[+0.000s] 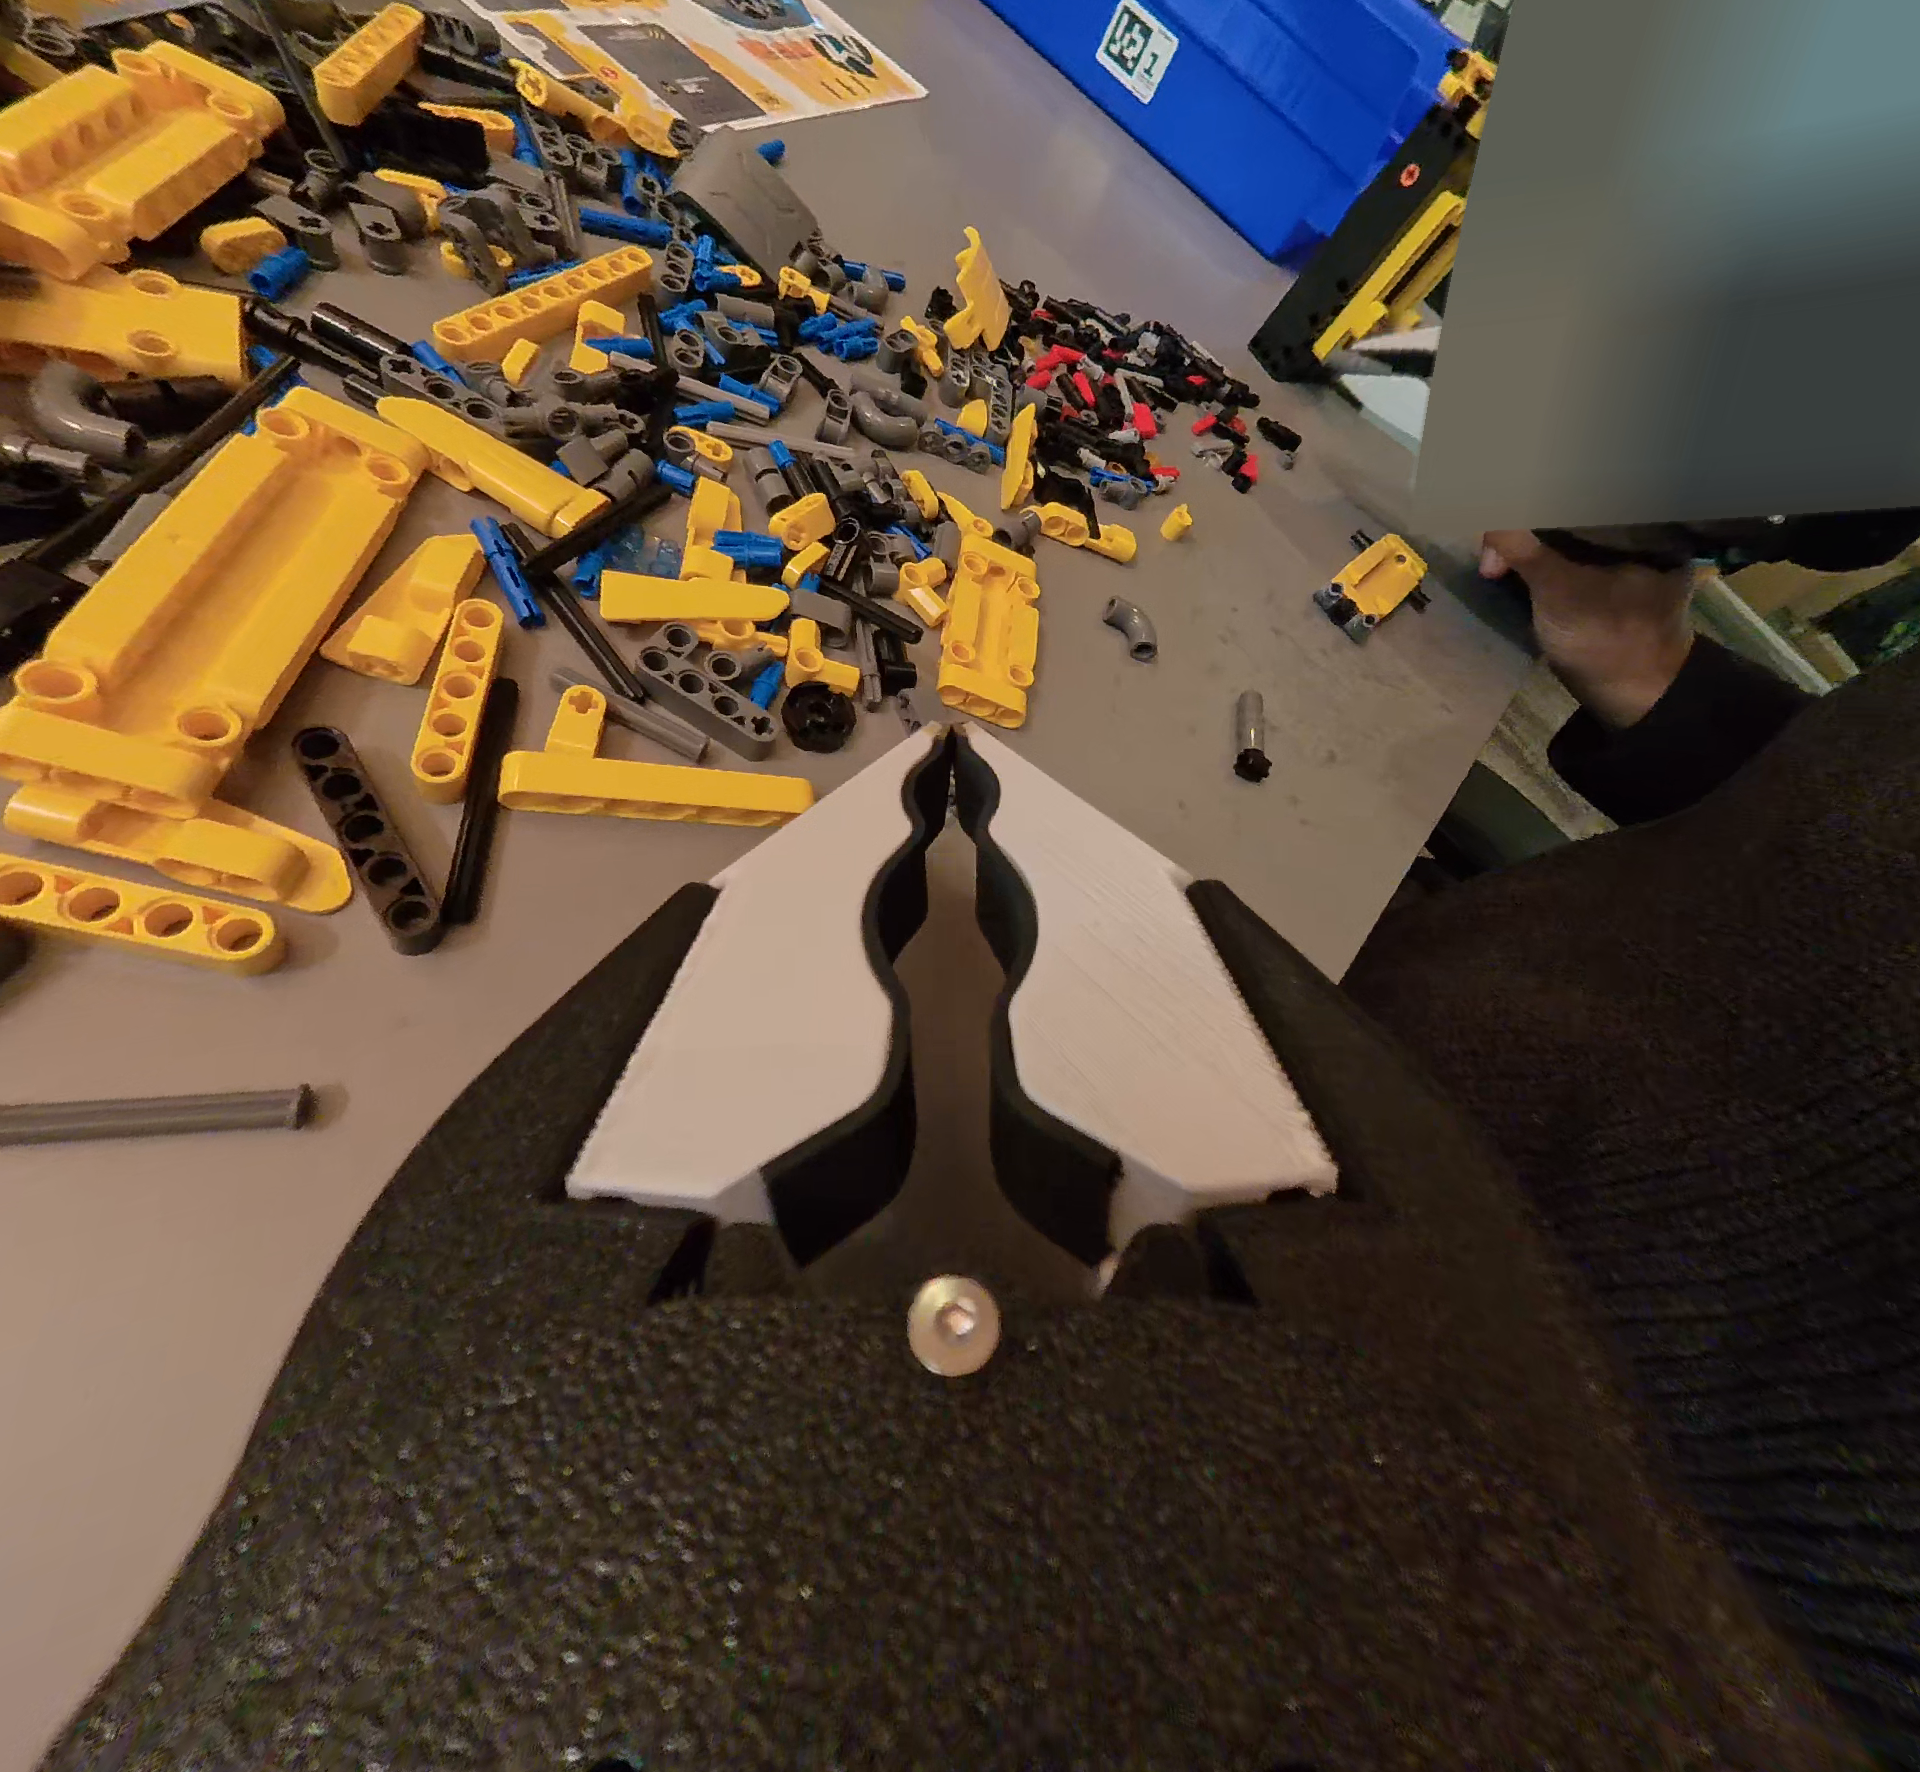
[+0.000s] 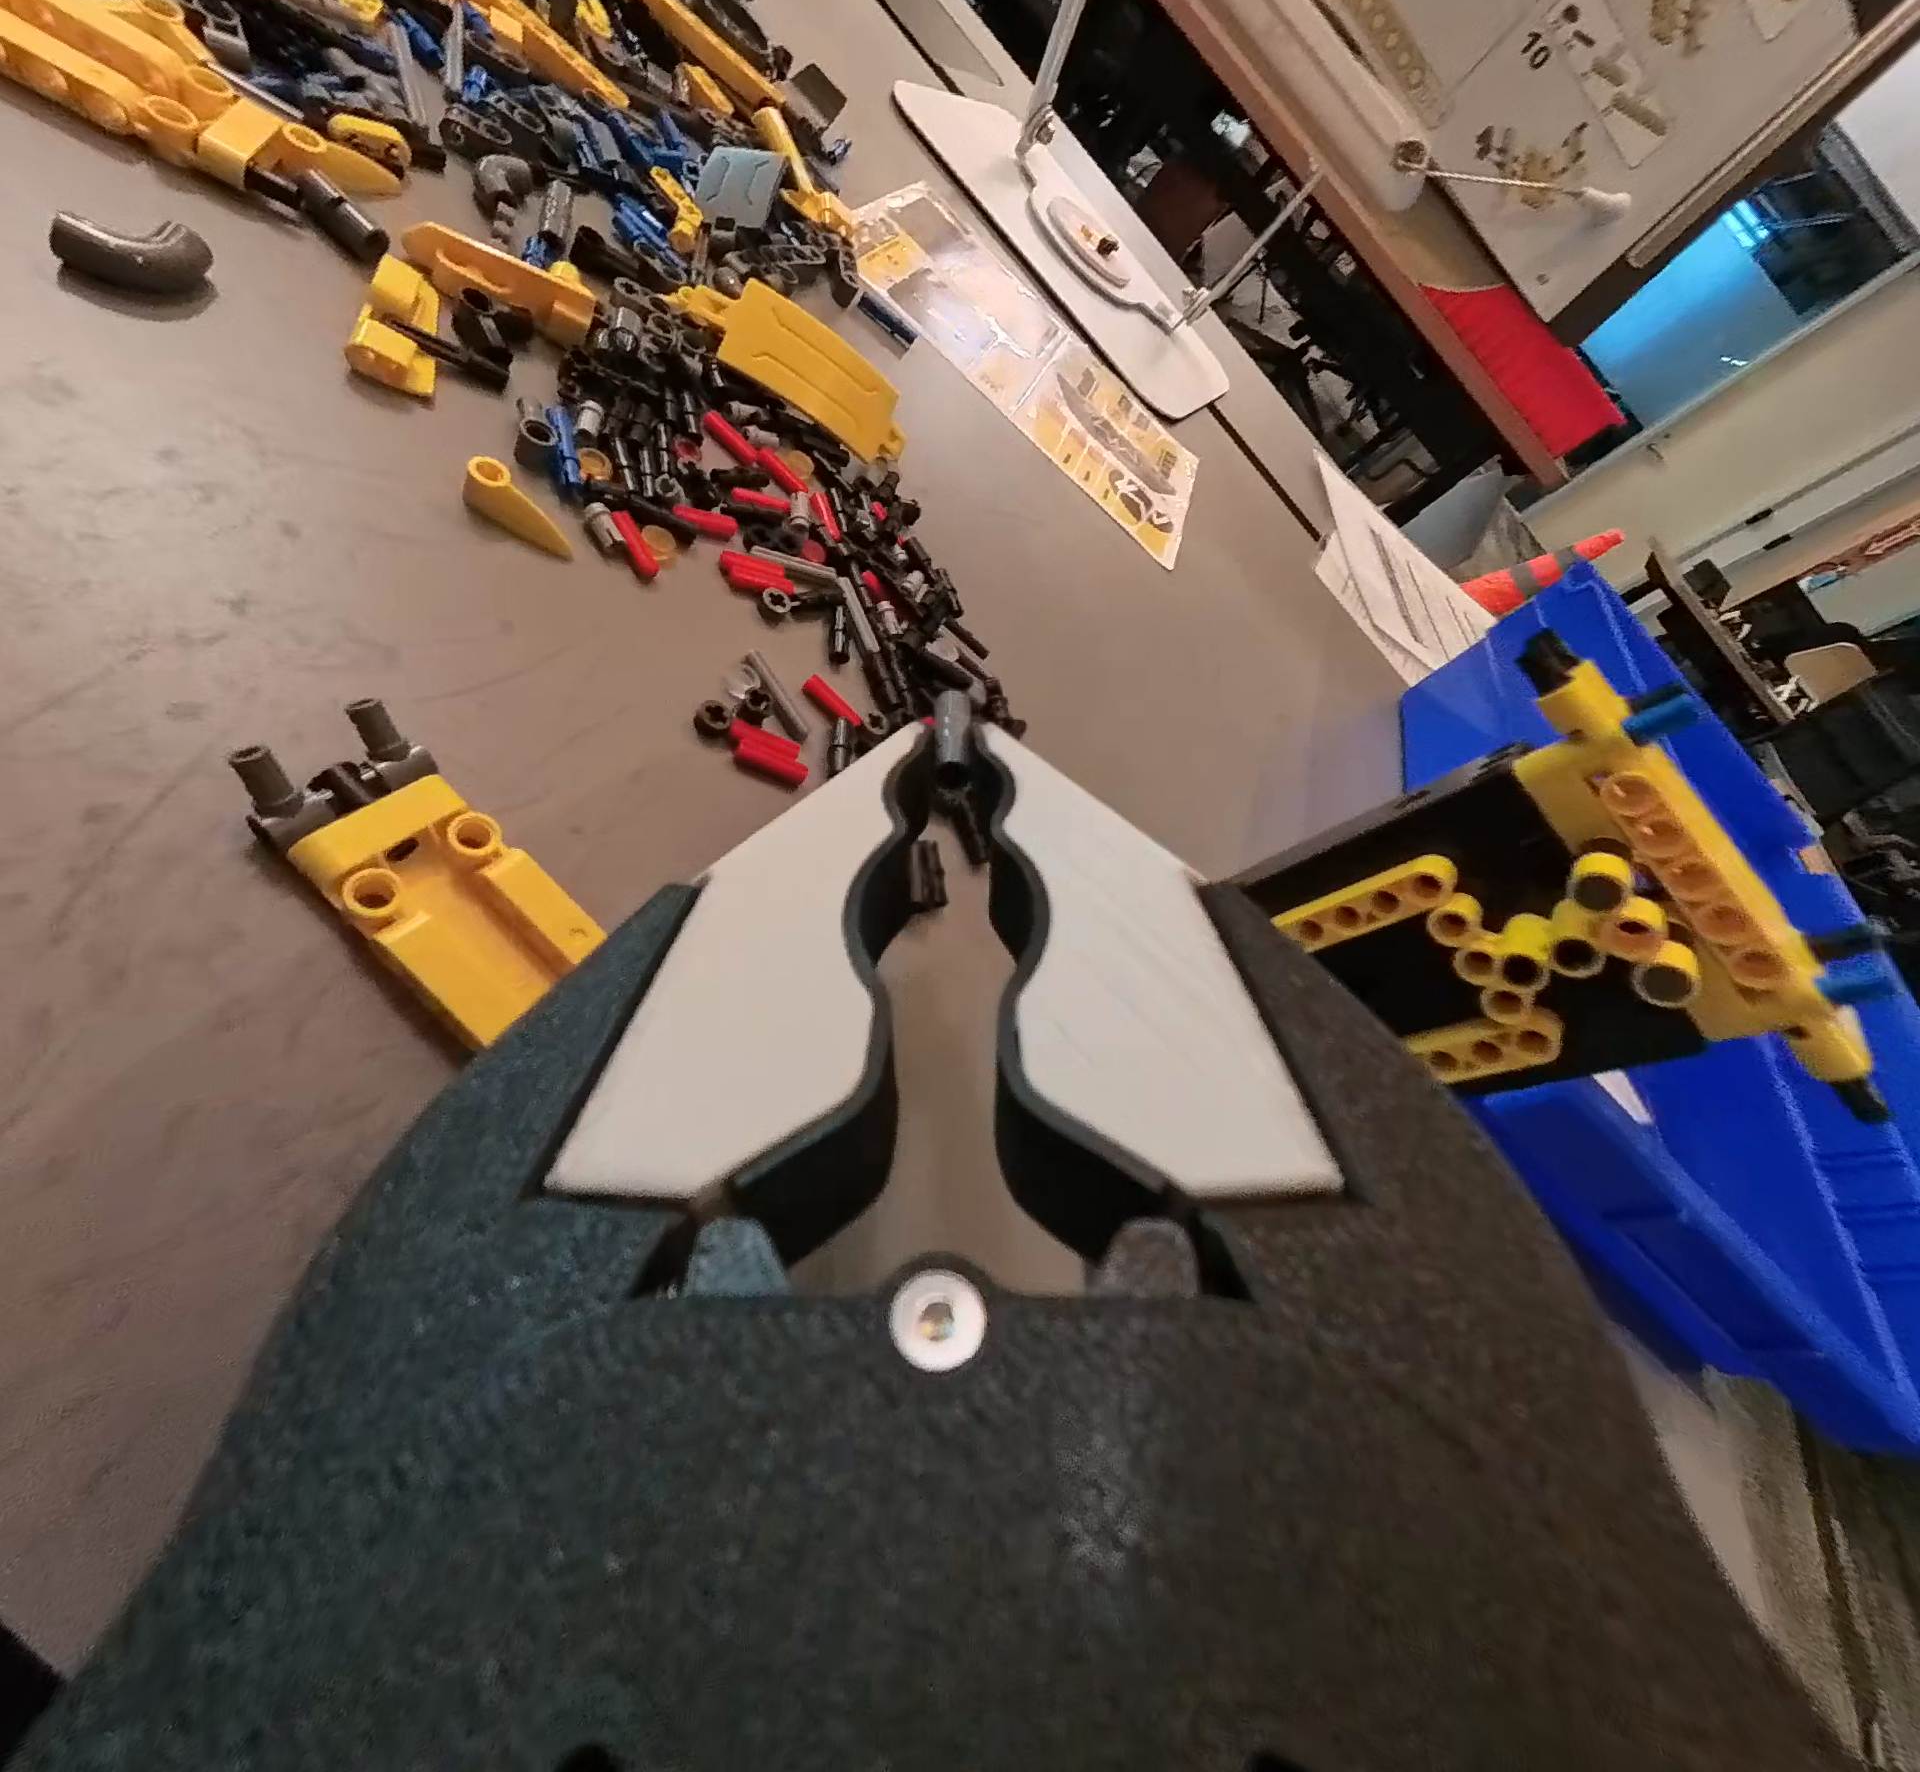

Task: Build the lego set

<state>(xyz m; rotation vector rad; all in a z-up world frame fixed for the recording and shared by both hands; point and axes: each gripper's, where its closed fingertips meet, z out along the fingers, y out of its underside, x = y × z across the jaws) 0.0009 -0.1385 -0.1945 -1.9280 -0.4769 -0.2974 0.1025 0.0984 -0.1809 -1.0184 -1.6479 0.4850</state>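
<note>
My left gripper is shut with nothing between its white fingers. It hovers above the grey table, near a black round piece and a yellow panel at the edge of a pile of loose yellow, black, grey and blue building pieces. My right gripper is shut on a small dark grey pin, held at the fingertips over the heap of black and red pins. A black-and-yellow built assembly stands just right of it.
A blue bin stands at the table's far side. Printed sheets lie beyond the pile. A small yellow-and-grey subassembly lies apart. A monitor stand base sits near the far edge. A person's hand grips the table edge. The grippers' ends are close to 25 cm from one another. The small yellow-and-grey subassembly is closer to my right gripper, around 8 cm from its tips; the left tips are 25 cm off. It turns up in the right wrist view as well.
</note>
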